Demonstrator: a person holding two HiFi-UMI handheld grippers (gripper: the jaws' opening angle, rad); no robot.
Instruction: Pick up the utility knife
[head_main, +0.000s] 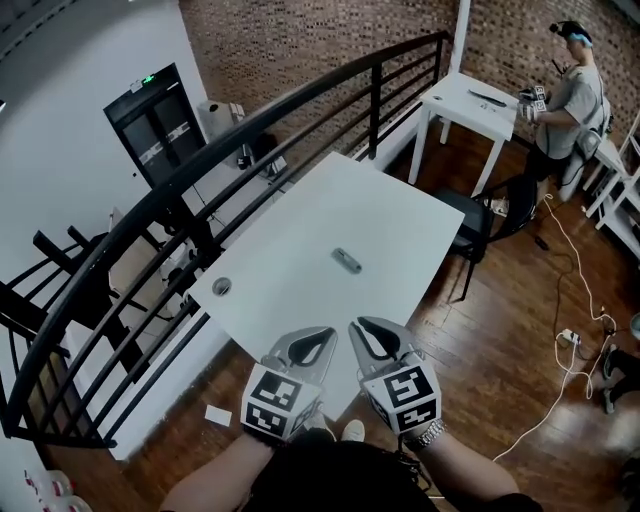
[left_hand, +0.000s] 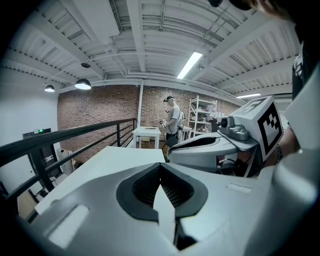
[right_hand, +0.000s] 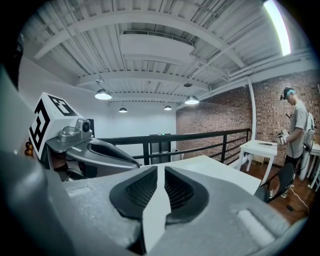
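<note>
The utility knife (head_main: 346, 260), a small grey bar, lies near the middle of the white table (head_main: 300, 240). Both grippers hover side by side over the table's near edge, short of the knife. My left gripper (head_main: 328, 332) (left_hand: 160, 166) has its tips touching and holds nothing. My right gripper (head_main: 354, 326) (right_hand: 161, 169) shows a narrow slit between its black ribbed pads (right_hand: 142, 189), with only the tabletop seen through it. The knife does not show in either gripper view.
A small round disc (head_main: 221, 287) sits near the table's left corner. A black railing (head_main: 250, 125) runs along the far left side. A dark chair (head_main: 470, 225) stands at the right end. Beyond it, a person (head_main: 572, 100) works at another white table (head_main: 475, 100). Cables (head_main: 570, 340) trail over the wooden floor.
</note>
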